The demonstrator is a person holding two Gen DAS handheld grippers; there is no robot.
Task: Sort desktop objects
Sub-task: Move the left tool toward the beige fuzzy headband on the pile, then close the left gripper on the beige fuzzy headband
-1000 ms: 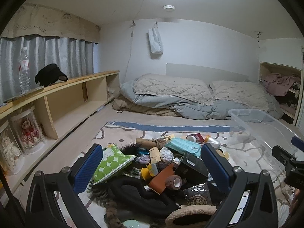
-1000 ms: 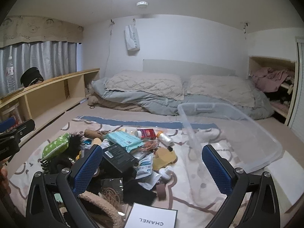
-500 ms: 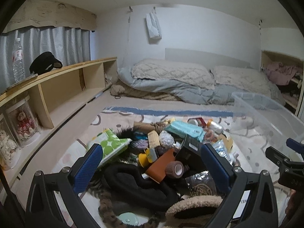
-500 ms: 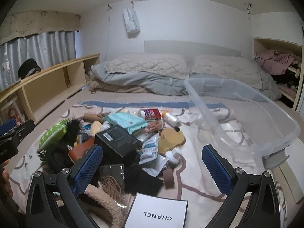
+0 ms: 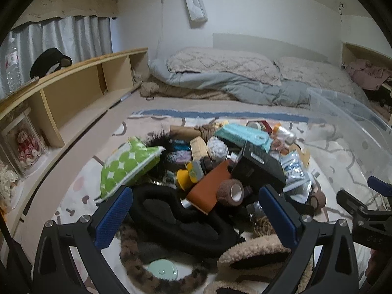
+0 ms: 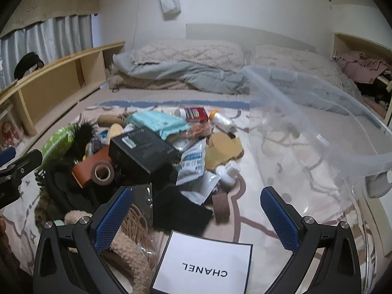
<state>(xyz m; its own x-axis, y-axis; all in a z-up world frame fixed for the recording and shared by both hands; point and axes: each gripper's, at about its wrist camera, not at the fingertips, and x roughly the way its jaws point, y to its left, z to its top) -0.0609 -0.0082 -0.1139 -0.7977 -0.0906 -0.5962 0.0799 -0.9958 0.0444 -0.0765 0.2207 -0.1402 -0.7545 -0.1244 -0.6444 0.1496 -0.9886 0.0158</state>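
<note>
The left gripper [image 5: 196,215] is held low and level, its two blue-padded fingers [image 5: 113,214] spread wide apart with nothing gripped between them. The right gripper [image 6: 196,215] hangs just beside it at the same height, jaws likewise wide and empty, both pointing forward and slightly down

White walls [image 5: 257,12] — grey curtains [image 5: 68,36]

Dim indoor light, soft shadows, slight blur, strong fisheye edge distortion.
</note>
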